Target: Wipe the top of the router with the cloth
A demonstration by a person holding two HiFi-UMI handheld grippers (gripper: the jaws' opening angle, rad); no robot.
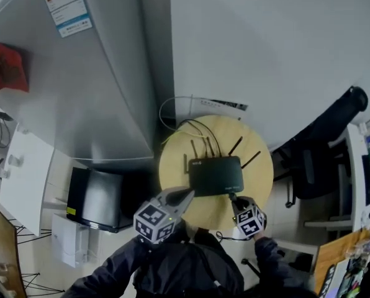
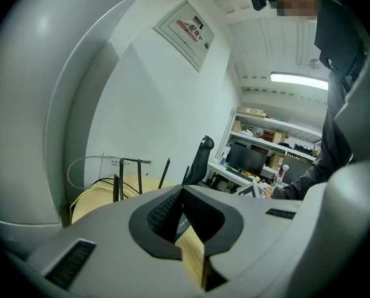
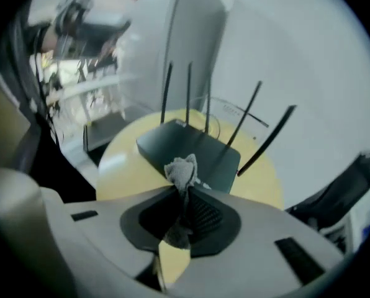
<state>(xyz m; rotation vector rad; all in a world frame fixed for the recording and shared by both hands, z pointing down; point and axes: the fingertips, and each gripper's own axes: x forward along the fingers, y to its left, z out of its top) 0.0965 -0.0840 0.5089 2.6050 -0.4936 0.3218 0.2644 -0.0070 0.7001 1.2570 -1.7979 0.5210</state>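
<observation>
Head view looks down on a round yellow table (image 1: 172, 160) with the black router (image 1: 216, 175) lying flat in the middle of it. The person's dark sleeves cover the near edge of the table. The cloth is too small to find from up here.

The left gripper (image 1: 186, 195) points at the near left corner of the router. The right gripper (image 1: 233, 198) points at the router's near right edge.

In the left gripper view, the gripper's own body hides most of the router. Only the thin antennas (image 2: 118, 179) stick up past it. The two jaws are pressed together at the tips, with nothing between them.

In the right gripper view, the left side is all blurry. The jaws are squeezed tight on the grey cloth (image 3: 182, 169). A bunch of the cloth pokes out past the tips, over the near edge of the router. It is hard to tell if the cloth touches the router's top.
</observation>
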